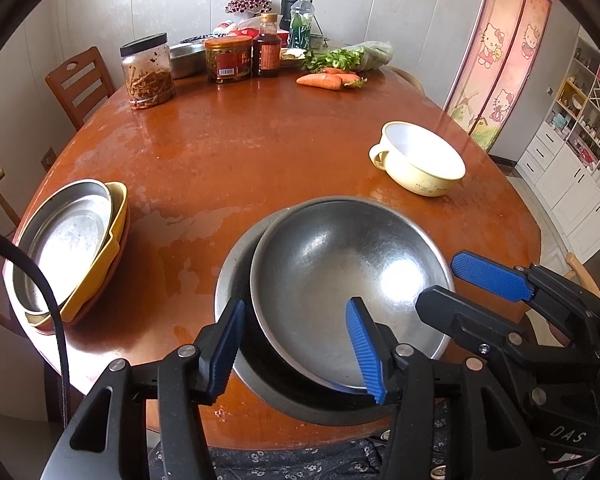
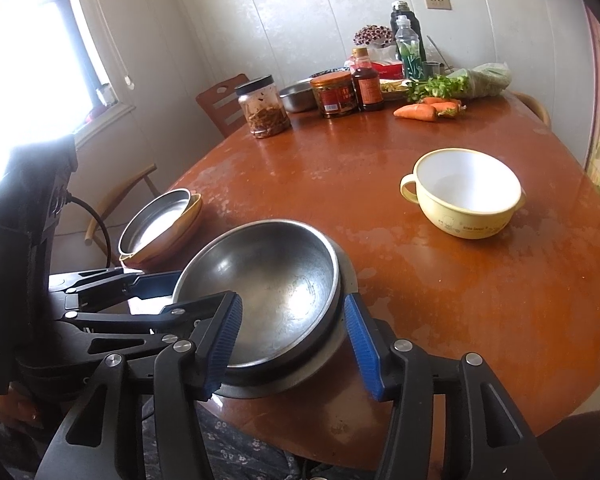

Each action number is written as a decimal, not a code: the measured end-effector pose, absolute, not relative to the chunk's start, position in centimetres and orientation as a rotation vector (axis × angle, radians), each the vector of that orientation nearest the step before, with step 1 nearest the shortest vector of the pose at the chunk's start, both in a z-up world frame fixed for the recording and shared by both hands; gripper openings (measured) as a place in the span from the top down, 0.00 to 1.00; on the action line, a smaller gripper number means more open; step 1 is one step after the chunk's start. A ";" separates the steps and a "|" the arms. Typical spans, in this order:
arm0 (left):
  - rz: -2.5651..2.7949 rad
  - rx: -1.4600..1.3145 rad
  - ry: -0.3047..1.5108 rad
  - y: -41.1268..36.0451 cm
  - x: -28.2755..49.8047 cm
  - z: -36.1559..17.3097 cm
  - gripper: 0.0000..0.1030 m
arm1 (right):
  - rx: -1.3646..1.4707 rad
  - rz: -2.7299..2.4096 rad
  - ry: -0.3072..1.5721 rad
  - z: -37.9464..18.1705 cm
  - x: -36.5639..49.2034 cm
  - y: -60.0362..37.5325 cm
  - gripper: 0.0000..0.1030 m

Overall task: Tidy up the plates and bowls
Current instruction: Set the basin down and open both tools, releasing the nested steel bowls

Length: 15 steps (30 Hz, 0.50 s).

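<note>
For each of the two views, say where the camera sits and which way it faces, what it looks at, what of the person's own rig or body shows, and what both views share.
Left wrist: on the left gripper, facing down along its fingers at the steel bowl; the right gripper shows at right.
Right wrist: on the right gripper, facing the same steel bowl; the left gripper and a hand show at left.
Shared: bowl, cream cup, plate stack, table.

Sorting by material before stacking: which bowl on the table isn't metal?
The cream bowl with side handles and a white inside, standing alone on the right. The nested bowls in front are steel.
</note>
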State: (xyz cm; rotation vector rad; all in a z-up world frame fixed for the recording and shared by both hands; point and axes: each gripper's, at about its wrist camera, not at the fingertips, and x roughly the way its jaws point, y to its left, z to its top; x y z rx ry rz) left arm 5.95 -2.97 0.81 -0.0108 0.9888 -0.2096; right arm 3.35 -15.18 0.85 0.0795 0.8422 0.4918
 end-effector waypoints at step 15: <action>-0.211 -0.006 0.944 -3.0 6.0 2.7 0.42 | 0.110 0.490 0.824 1.6 4.2 -15.9 0.41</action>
